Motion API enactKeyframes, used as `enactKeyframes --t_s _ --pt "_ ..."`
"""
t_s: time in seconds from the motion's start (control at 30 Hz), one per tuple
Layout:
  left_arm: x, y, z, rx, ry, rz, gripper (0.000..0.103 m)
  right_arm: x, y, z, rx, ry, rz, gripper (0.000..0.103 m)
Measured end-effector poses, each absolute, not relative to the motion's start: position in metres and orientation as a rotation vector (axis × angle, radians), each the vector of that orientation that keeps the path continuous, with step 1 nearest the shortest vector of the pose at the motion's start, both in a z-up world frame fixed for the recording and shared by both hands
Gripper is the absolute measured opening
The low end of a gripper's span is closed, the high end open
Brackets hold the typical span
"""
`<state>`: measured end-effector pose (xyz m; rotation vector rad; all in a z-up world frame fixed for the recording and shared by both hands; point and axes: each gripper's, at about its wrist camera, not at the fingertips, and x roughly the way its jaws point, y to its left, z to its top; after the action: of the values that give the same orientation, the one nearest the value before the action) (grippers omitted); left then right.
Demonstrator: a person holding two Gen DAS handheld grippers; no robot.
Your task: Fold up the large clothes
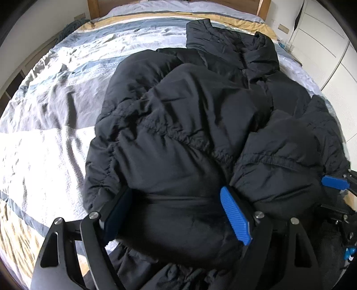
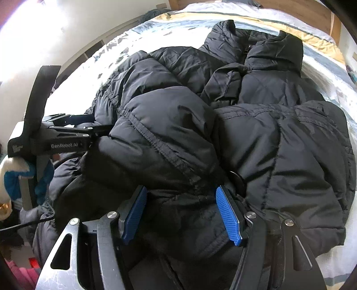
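Observation:
A large black puffer jacket [image 1: 189,125] lies crumpled on the bed, collar toward the headboard; it also fills the right wrist view [image 2: 223,125]. My left gripper [image 1: 176,200] is open, its blue-padded jaws wide apart around a bulging fold at the jacket's near edge. My right gripper [image 2: 180,200] is open too, jaws spread around dark fabric at the near hem. The right gripper shows at the right edge of the left wrist view [image 1: 334,183], and the left gripper's body shows at the left of the right wrist view [image 2: 67,138].
The bed cover [image 1: 44,133] is white, grey, blue and tan, wrinkled to the jacket's left. A wooden headboard [image 1: 100,6] stands at the far end. White cabinets [image 1: 323,44] line the right side. A gloved hand [image 2: 13,178] holds the left gripper.

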<state>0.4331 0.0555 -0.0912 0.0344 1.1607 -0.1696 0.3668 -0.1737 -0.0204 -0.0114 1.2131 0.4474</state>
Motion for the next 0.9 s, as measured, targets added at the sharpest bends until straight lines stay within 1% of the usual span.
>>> enactKeyframes --t_s 0.13,0.23,0.4,0.6,0.7,0.8,0.9 --pt "0.433 0.073 -0.076 0.011 1.194 -0.181 0.081 0.367 -0.204 -0.007 -0.036 1.215 0.371 0.064" --pt "0.438 0.086 -0.063 0.019 1.194 -0.165 0.081 0.373 -0.240 0.004 -0.004 1.209 0.293 0.064" --pt "0.471 0.105 -0.039 0.006 1.161 -0.144 0.081 0.402 -0.297 0.024 0.028 1.147 0.174 0.065" --pt "0.566 0.112 -0.020 -0.075 1.094 -0.209 0.081 0.485 -0.336 0.034 0.125 1.029 0.140 0.068" --pt "0.632 0.105 -0.025 -0.133 1.093 -0.271 0.081 0.534 -0.345 0.032 0.154 0.980 0.145 0.074" --pt "0.691 0.089 -0.035 -0.168 1.115 -0.320 0.081 0.584 -0.347 0.025 0.187 0.960 0.153 0.075" --pt "0.731 0.074 -0.046 -0.197 1.128 -0.353 0.081 0.619 -0.349 0.019 0.225 0.952 0.168 0.077"
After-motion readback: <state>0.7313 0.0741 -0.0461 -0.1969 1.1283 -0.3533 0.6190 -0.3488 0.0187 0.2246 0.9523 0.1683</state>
